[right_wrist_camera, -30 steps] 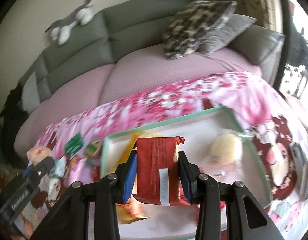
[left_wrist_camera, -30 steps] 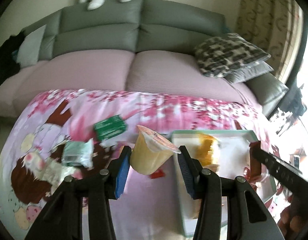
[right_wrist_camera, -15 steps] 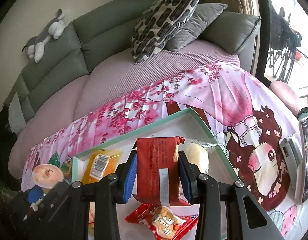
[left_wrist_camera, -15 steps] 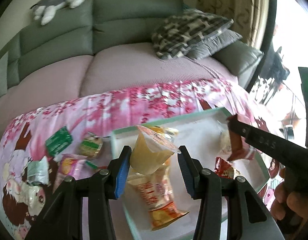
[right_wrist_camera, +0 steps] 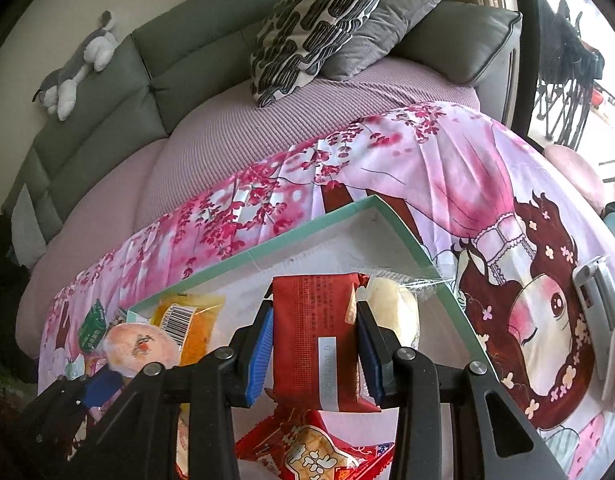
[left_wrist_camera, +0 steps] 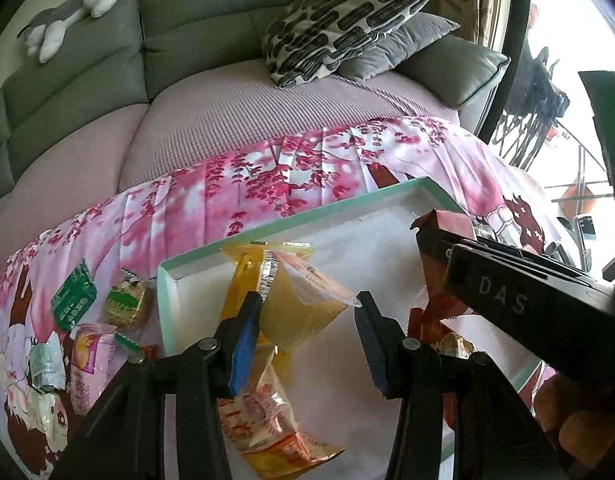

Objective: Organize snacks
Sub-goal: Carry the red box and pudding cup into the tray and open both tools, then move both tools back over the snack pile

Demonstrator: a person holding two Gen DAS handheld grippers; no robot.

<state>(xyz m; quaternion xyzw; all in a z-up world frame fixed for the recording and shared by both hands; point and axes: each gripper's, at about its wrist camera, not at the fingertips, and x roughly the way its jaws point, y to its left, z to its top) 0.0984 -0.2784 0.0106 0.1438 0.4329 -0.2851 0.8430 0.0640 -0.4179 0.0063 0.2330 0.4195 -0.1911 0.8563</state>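
My left gripper [left_wrist_camera: 305, 336] is shut on a yellow jelly cup [left_wrist_camera: 299, 312] with a peach-printed lid and holds it over the left part of the mint-rimmed white tray [left_wrist_camera: 307, 214]. My right gripper [right_wrist_camera: 315, 344] is shut on a red snack packet [right_wrist_camera: 313, 336] and holds it over the tray [right_wrist_camera: 327, 218], also seen at the right of the left wrist view [left_wrist_camera: 443, 224]. In the tray lie a yellow-orange packet [left_wrist_camera: 263, 416], a red cracker packet [right_wrist_camera: 303, 448] and a pale round bun in clear wrap [right_wrist_camera: 395, 312].
Loose snacks lie on the pink printed cloth [left_wrist_camera: 235, 184] left of the tray: a green packet [left_wrist_camera: 71, 294], a small cake [left_wrist_camera: 127, 304] and a pink packet [left_wrist_camera: 89, 346]. A grey sofa with patterned cushions [right_wrist_camera: 319, 20] is behind. A phone-like device [right_wrist_camera: 599, 300] lies at the right.
Both grippers have moved right and forward over the tray with their snacks still held. The left gripper came from the loose snacks on the cloth to above the tray's left part.
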